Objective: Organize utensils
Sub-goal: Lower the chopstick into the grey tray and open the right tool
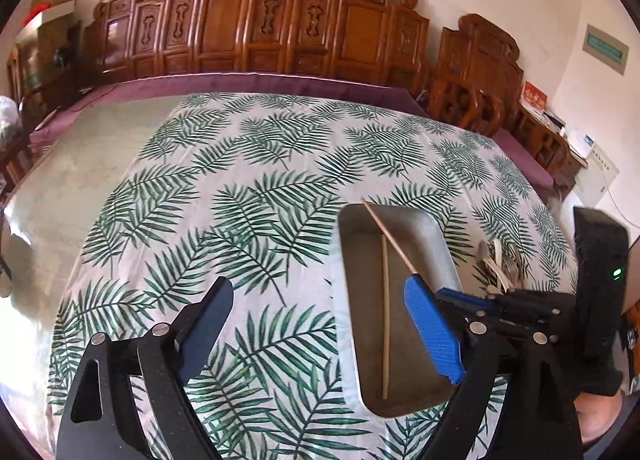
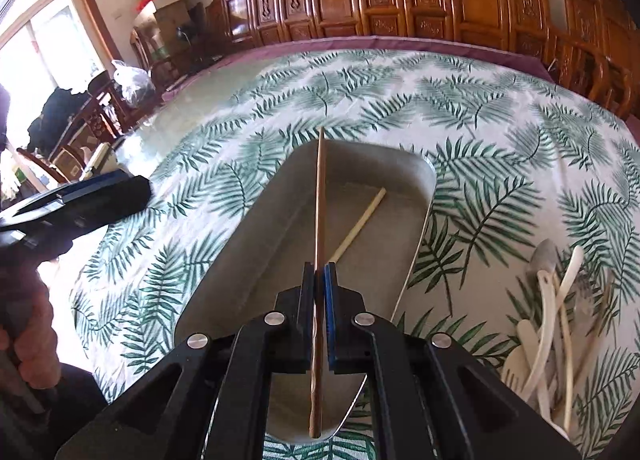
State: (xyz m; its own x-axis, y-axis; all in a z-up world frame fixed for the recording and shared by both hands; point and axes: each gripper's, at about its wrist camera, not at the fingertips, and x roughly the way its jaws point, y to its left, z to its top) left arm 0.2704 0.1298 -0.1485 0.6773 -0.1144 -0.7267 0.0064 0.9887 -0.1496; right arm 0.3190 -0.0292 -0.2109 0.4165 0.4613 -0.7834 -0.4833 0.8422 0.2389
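Right fingers (image 2: pixel 319 280) clamped on brown chopstick (image 2: pixel 319 196), held above tray (image 2: pixel 280 196); pale chopstick (image 2: pixel 360 220) lies just beyond them. Utensil pile (image 2: pixel 552 312) to their right. Left fingers (image 1: pixel 316 324) wide apart, holding nothing, over table (image 1: pixel 260 164).

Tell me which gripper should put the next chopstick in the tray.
Right. The right gripper is shut on the brown chopstick, held above the metal tray where the pale chopstick already lies. The left gripper is open, holds nothing, and sits beside the tray.
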